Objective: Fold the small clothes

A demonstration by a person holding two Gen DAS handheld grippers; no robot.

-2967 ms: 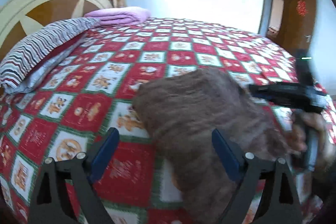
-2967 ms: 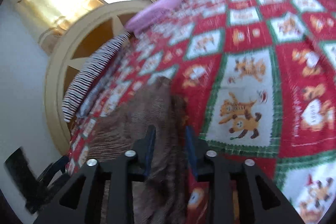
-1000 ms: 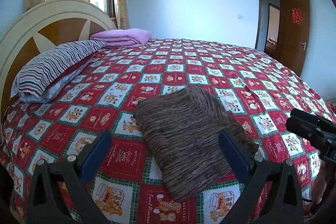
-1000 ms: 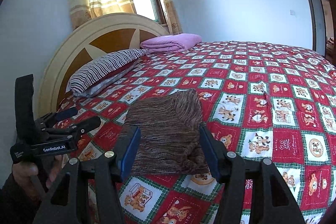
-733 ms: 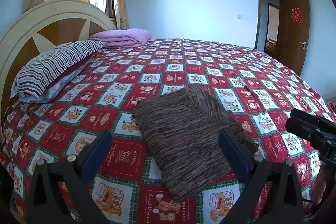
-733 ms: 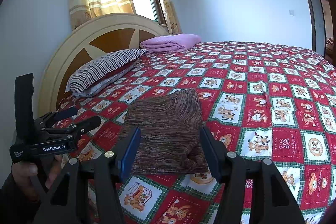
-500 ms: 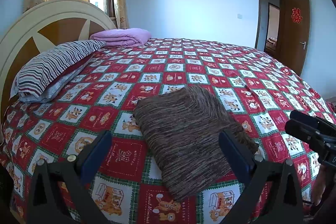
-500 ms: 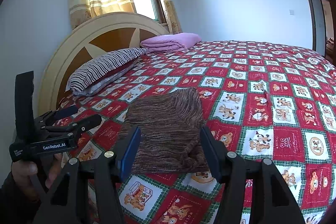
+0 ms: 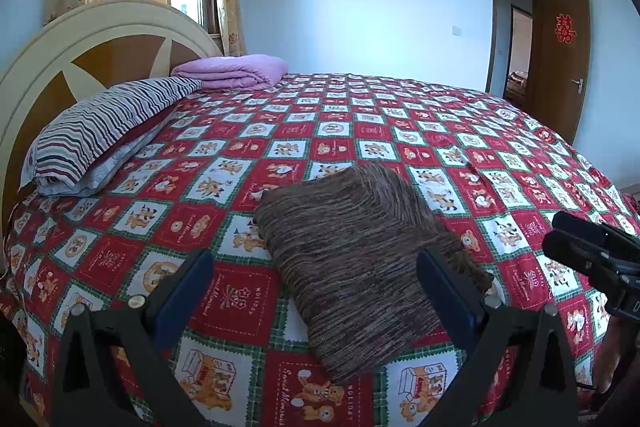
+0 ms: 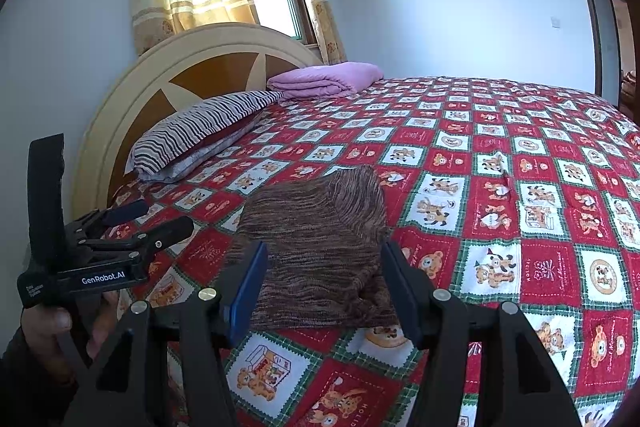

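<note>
We hold the left tool [image 9: 316, 291] spread wide, gripping nothing. Right tool [image 10: 324, 287] likewise spread, gripping nothing. Folded brown knit garment [image 9: 360, 259] lies flat on the bed's red checked quilt [image 9: 340, 131], just past both tools at 12 o'clock. Striped pillow [image 9: 104, 131] at 10 o'clock; folded purple blanket [image 9: 232, 71] beyond it.

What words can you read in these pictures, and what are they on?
"GenRobot.AI": left gripper.
"HOLIDAY" and "Sweet Memories": red squares of the bedspread.
Red sign on the door: unreadable.
Small print beside the gripper's brand: too small.
</note>
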